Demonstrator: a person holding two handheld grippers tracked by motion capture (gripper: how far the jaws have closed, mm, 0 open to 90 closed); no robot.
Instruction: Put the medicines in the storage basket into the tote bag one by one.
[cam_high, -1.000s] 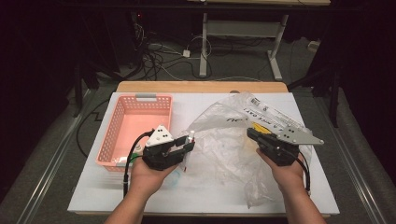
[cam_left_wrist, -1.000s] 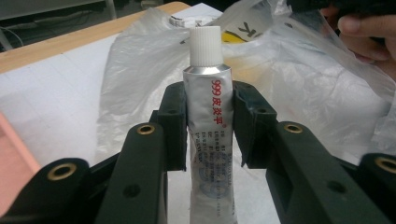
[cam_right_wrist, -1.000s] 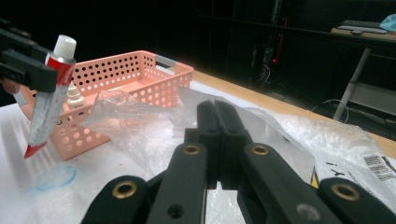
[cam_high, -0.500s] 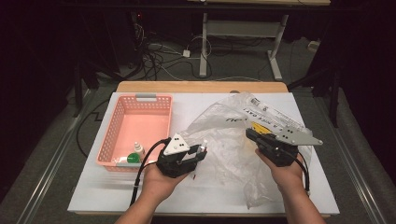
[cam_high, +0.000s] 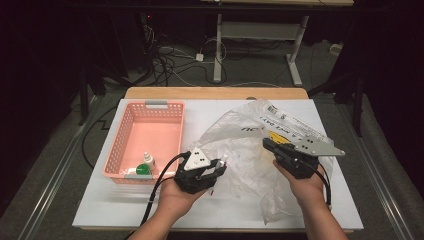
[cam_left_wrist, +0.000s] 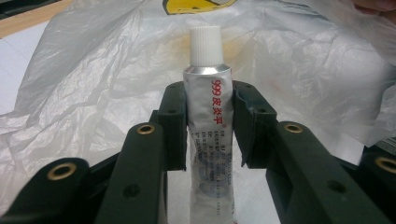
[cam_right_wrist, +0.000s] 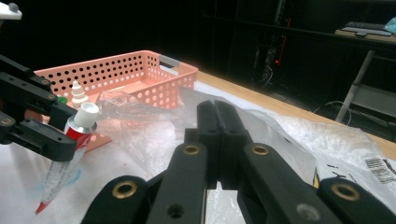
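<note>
A silver tube (cam_left_wrist: 208, 140) with a white cap and red print stands upright between the jaws of my left gripper (cam_left_wrist: 208, 116), which is shut on it. In the high view my left gripper (cam_high: 219, 167) holds the tube (cam_high: 223, 161) at the left edge of a crumpled clear plastic bag (cam_high: 240, 145) on the white table. My right gripper (cam_high: 266, 144) sits over the bag's right part. In the right gripper view its jaws (cam_right_wrist: 215, 112) are pressed together with the bag's film (cam_right_wrist: 154, 130) pinched at their tip. The tube (cam_right_wrist: 65, 163) and my left gripper (cam_right_wrist: 56, 128) show at that view's left.
A pink perforated basket (cam_high: 150, 107) stands at the table's left. It holds a small white dropper bottle (cam_high: 148, 160) and a green-capped item (cam_high: 143, 170). The table's wooden far edge (cam_high: 215, 93) lies behind; cables and a desk frame (cam_high: 220, 45) stand on the floor beyond.
My left gripper has carried the tube rightward and down, away from the basket's corner to the bag's edge. The right gripper has kept still.
</note>
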